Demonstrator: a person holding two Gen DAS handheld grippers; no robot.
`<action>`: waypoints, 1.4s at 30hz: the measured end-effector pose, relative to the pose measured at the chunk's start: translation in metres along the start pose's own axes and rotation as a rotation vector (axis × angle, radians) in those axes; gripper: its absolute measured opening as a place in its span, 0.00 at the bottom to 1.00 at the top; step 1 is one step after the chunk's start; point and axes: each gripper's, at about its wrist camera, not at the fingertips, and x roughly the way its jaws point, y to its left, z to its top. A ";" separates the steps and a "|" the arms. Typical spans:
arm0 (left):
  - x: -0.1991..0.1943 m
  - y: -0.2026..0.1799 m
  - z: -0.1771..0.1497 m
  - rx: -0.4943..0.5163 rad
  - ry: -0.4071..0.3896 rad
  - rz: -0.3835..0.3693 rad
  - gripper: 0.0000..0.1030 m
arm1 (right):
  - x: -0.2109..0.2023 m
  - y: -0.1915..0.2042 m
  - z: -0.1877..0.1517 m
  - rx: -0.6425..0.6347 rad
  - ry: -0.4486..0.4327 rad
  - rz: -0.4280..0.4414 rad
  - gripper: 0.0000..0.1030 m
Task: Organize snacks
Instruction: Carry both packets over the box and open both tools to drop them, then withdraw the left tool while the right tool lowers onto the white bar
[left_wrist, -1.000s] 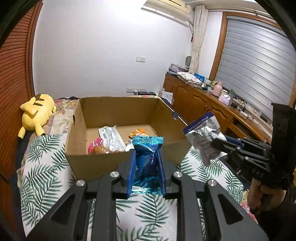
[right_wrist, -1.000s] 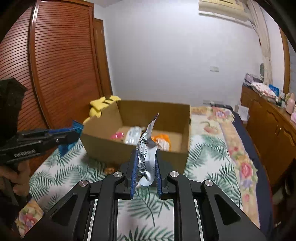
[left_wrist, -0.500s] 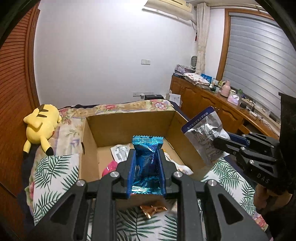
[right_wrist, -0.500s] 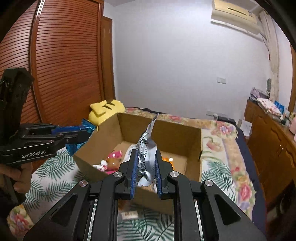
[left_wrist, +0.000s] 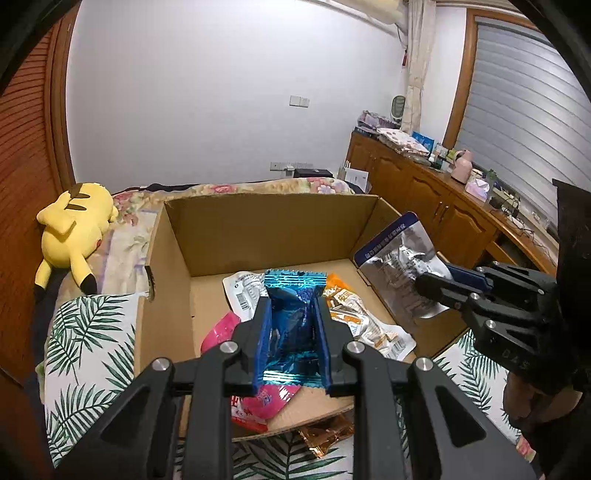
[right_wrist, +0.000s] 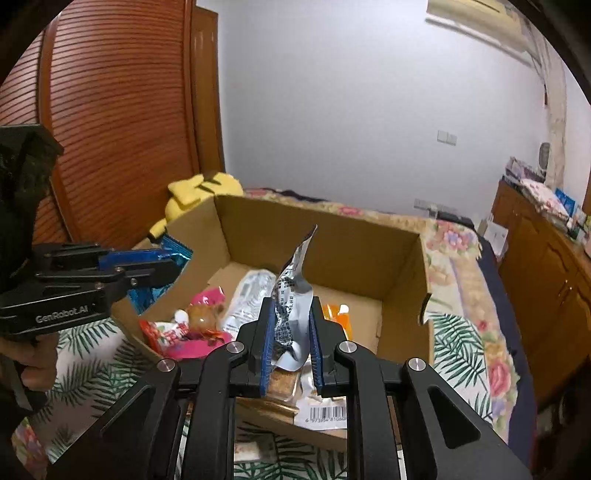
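The big cardboard box (left_wrist: 258, 236) sits on the bed, open on top so snacks can drop in. Some snacks already lie inside. The right gripper (right_wrist: 291, 343) pinches a silver bag (right_wrist: 291, 295) over the box. The left gripper (left_wrist: 290, 332) pinches a small blue packet (left_wrist: 291, 314) there too, probably ready to drop.

left wrist: looks along its fingers (left_wrist: 266, 332), close above cardboard box (left_wrist: 266, 229) | right wrist: likewise, from box's right | shared: box interior
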 end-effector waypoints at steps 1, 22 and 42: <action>0.002 -0.001 -0.001 0.003 0.005 0.000 0.20 | 0.001 0.000 0.000 0.001 0.003 -0.001 0.14; 0.021 0.006 -0.009 -0.026 0.068 0.038 0.32 | 0.036 -0.011 -0.007 0.074 0.107 0.024 0.16; -0.069 -0.005 -0.054 -0.030 -0.064 0.039 0.40 | -0.060 0.011 -0.063 0.184 -0.010 0.042 0.34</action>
